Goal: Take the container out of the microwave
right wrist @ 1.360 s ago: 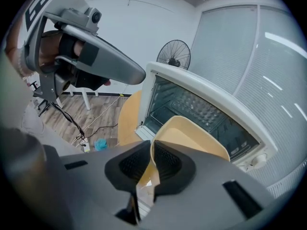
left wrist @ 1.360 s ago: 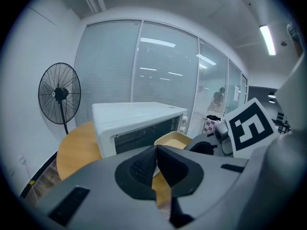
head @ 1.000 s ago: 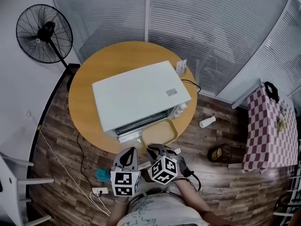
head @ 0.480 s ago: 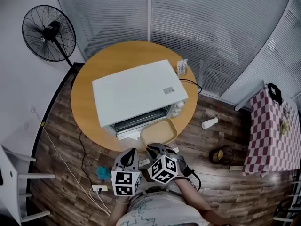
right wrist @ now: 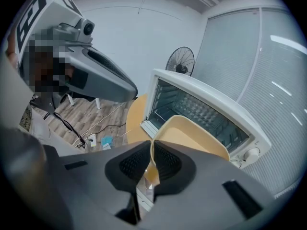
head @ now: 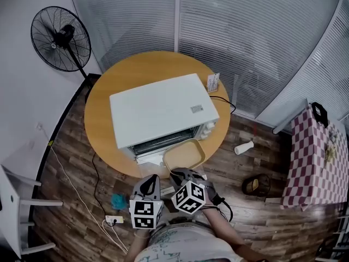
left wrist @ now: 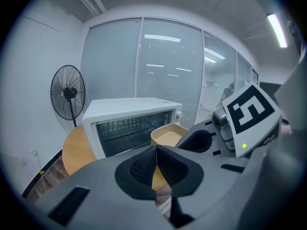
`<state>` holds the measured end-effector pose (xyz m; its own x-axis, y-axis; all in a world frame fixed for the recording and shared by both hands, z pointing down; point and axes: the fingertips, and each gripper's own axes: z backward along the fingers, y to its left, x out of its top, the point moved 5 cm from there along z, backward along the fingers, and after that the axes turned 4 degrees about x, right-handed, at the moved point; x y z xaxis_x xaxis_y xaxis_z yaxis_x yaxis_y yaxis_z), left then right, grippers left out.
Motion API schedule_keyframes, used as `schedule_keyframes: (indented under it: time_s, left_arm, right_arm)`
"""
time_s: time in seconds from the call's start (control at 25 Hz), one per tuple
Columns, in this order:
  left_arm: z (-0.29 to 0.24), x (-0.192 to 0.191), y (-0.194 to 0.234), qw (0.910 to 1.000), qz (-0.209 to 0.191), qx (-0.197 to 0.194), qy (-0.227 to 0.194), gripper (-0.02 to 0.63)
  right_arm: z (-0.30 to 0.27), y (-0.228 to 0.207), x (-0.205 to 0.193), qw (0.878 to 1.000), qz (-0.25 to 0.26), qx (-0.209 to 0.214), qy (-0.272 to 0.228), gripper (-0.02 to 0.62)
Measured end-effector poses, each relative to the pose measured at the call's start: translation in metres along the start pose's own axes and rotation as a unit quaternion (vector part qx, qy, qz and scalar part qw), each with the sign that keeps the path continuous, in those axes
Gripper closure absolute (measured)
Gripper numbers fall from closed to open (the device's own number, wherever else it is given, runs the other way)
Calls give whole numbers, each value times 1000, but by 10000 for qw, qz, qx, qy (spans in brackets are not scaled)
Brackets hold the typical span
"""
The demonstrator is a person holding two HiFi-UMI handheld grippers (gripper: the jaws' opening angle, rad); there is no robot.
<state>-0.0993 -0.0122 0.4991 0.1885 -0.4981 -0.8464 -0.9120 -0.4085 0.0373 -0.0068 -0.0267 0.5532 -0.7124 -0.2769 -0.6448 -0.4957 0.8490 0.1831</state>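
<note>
Little has shifted in a second: the container (head: 184, 154) hangs as before, just in front of the microwave (head: 162, 111) mouth, over the table (head: 101, 119) edge. Its long axis runs from the right gripper (right wrist: 151, 158), which pinches the near rim, away toward the open cavity. The left gripper (left wrist: 156, 161), jaws pressed together on nothing, hovers just beside. Any further pull back looks to be the right hand's.

My left gripper (left wrist: 156, 150) and right gripper (right wrist: 151, 150) have grey moulded shells with black textured pads (left wrist: 143, 166), each carries a white cube (head: 145, 213) with black square markers, a black cable (head: 224, 203) loops beside the right one, and I wear a pale printed shirt (head: 180, 243).
</note>
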Motion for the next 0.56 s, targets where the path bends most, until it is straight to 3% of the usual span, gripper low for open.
schedule_keyframes:
  time_s: [0.56]
  left_arm:
    - [0,-1,6,10000,-4,61,60,592]
  right_arm:
    - [-7,-1,4,9999,100,82,49,577]
